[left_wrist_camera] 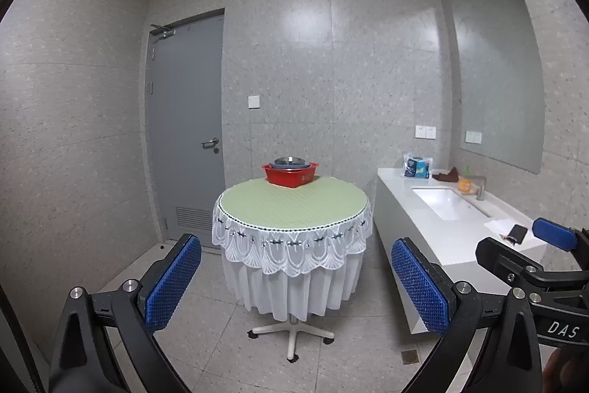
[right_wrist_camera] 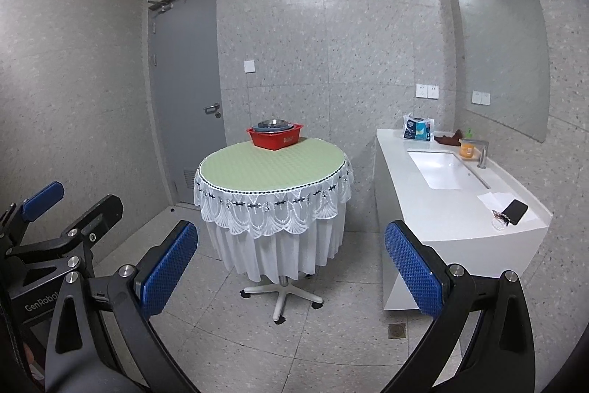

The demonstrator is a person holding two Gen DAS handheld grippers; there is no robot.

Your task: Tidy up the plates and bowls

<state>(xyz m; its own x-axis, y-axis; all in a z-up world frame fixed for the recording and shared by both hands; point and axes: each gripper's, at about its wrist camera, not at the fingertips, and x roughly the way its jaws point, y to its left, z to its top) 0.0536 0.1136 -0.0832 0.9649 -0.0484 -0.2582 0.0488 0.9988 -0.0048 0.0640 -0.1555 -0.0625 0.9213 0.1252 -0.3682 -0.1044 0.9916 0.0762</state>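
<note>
From the left wrist, the left gripper [left_wrist_camera: 296, 277] gapes empty, well short of the red basin [left_wrist_camera: 289, 175] of stacked dishes [left_wrist_camera: 289, 163] at the round table [left_wrist_camera: 292, 205]'s far edge, while from the right wrist the right gripper [right_wrist_camera: 291, 264] likewise hangs spread and empty.

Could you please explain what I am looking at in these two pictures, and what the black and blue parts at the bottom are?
There is no robot here: a person holds a two-finger gripper in each hand, and each gripper carries a wide-angle camera looking forward along its fingers. One picture is from the left gripper, the other from the right gripper. The blue pads are the fingers; both pairs stand wide apart and hold nothing. Each view also catches the other gripper at its edge. Ahead is a round table with a green top and lace cloth. At its far edge sits a red tub holding stacked dishes. To the right is a white counter with a sink, a phone and some toiletries.
</note>
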